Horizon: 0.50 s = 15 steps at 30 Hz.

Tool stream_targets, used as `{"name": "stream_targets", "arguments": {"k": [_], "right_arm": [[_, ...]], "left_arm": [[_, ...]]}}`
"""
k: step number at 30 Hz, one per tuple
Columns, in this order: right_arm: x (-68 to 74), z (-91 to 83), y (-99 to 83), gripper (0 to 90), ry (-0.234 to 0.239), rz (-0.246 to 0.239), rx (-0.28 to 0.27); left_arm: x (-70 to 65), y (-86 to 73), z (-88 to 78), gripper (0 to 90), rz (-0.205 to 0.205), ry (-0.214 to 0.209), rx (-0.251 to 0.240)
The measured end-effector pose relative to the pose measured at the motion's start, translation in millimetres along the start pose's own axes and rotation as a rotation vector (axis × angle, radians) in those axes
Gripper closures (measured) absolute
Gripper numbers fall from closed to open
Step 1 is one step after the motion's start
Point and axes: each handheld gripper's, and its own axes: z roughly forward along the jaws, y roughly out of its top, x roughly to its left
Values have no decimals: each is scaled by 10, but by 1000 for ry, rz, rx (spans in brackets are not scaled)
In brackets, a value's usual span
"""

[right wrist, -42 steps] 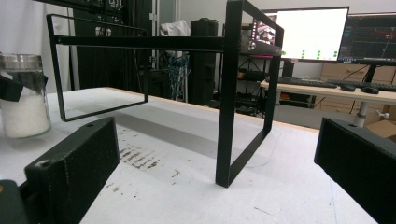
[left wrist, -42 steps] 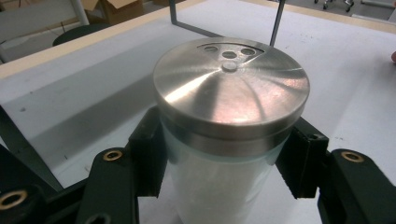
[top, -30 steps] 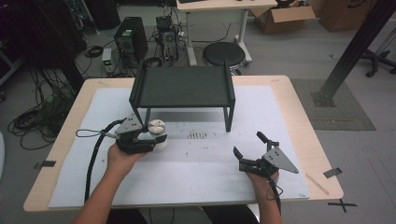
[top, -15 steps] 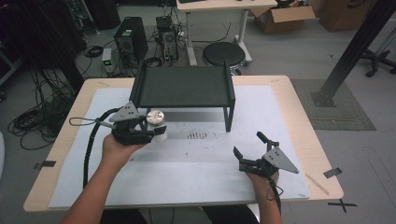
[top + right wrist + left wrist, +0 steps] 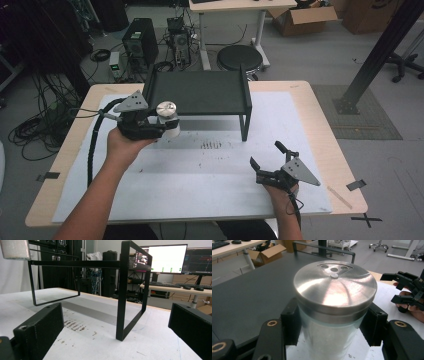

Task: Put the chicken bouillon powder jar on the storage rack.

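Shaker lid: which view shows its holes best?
The left gripper view: the lid is close up, with three holes in a triangular recess and the left claw shut on the shaker below. The high view shows a small shiny disc. The right gripper view catches the shaker's white bottom.

No readable text, label, brand or number is found in the pictures.

Bright windows and small green marks are shown on the monitor (image 5: 163,258) behind the desk in the right gripper view, but they are too small and blurred to be read. A cross of black tape (image 5: 366,218) is seen on the floor beside the desk in the high view; it is a mark only, without writing. Nothing is printed on the metal lid (image 5: 335,286) of the shaker.
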Motion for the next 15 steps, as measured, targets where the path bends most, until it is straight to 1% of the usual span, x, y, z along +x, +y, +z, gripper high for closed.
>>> {"name": "stream_targets", "arguments": {"k": [4, 9, 15], "right_arm": [[3, 2, 0, 0, 1, -1, 1], [0, 1, 0, 0, 2, -1, 1], [-1, -1, 0, 0, 1, 1, -1]], "left_arm": [[23, 76, 21, 432, -5, 3, 4], [48, 126, 41, 433, -10, 8, 3], [109, 202, 83, 432, -27, 18, 3]]}}
